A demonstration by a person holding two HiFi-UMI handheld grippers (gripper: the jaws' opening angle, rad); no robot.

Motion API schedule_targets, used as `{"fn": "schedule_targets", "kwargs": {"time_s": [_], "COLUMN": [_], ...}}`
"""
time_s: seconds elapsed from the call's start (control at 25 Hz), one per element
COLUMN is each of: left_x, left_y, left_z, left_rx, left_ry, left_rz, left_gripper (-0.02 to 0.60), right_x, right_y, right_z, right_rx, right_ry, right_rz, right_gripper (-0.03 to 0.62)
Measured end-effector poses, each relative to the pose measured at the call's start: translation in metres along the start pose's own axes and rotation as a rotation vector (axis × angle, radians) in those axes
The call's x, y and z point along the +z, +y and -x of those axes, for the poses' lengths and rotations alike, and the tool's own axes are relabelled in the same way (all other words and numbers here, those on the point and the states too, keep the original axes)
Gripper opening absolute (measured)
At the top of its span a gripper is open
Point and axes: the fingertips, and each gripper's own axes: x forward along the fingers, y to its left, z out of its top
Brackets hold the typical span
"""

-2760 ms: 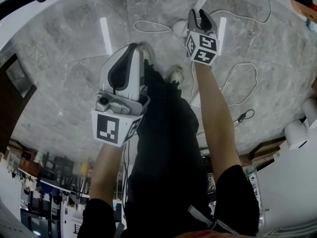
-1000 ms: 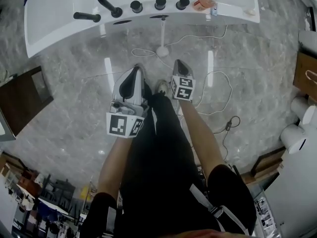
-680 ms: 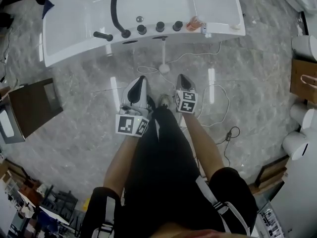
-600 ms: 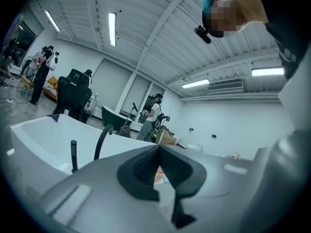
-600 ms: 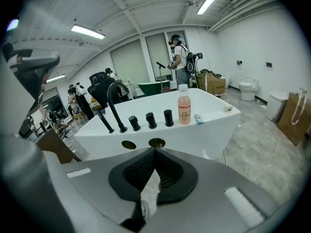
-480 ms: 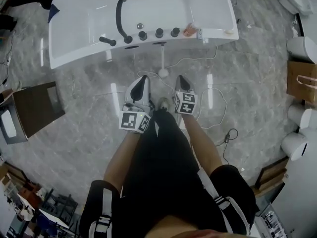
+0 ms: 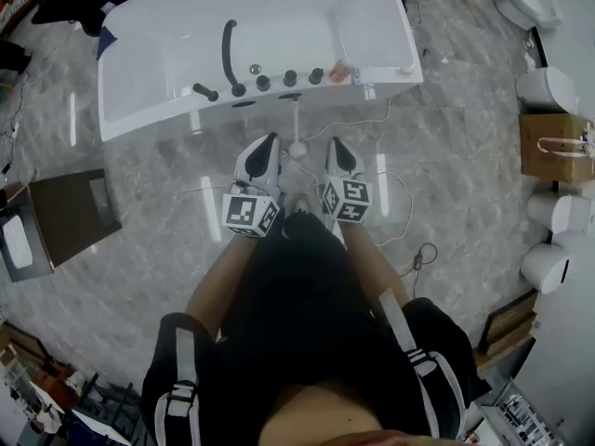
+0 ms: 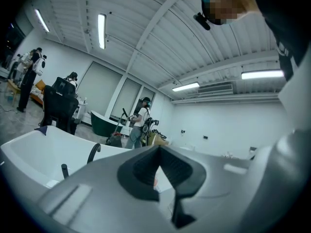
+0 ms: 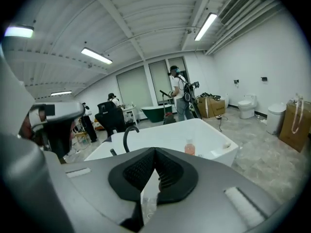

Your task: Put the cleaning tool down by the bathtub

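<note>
We stand at the tub (image 7: pixel 400 35), both arms held out low over the marble floor (image 7: pixel 465 184). The left gripper (image 7: pixel 267 145) is empty: in its own view the fingers (image 8: pixel 146 168) are pressed tip to tip with nothing between them. The right gripper (image 7: pixel 337 149) is the same, fingers (image 9: pixel 141 171) closed together on nothing.

And there is the cleaning tool (image 7: pixel 297 147), down on the floor. Its round head rests between the two grippers and just ahead of them, clear of both, and its white handle runs up to the tub's front wall. A thin cable (image 7: pixel 395 189) loops across the floor beside it. On the tub's ledge we spot a black faucet (image 7: pixel 228 49) and a small orange bottle (image 7: pixel 340 71).
</note>
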Motion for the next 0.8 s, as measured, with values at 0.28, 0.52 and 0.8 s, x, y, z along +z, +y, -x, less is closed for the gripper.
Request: {"fn": "schedule_targets", "kwargs": {"time_s": [0.28,0.52,0.8], "left_x": [0.036,0.049,0.049], "left_y": [-0.007,-0.017,-0.021], "left_z": [0.007,0.014,0.025], "left_rx": [-0.026,-0.069,-0.082], "left_ry": [-0.029,-0.046,-0.045], "left_rz": [-0.035,-0.054,-0.061], "left_gripper": [0.008,0.008,0.009], "right_x": [0.076,0.106,0.117], "right_y": [0.018,0.030,0.036], "right_z": [0.047,0.071,0.082], "right_rx": [0.007,0.012,0.027], "right_ry": [-0.143,-0.214,-0.237], "right_rz": [0.013,0.024,0.050], "right_gripper": [0.000,0.000,-0.002]}}
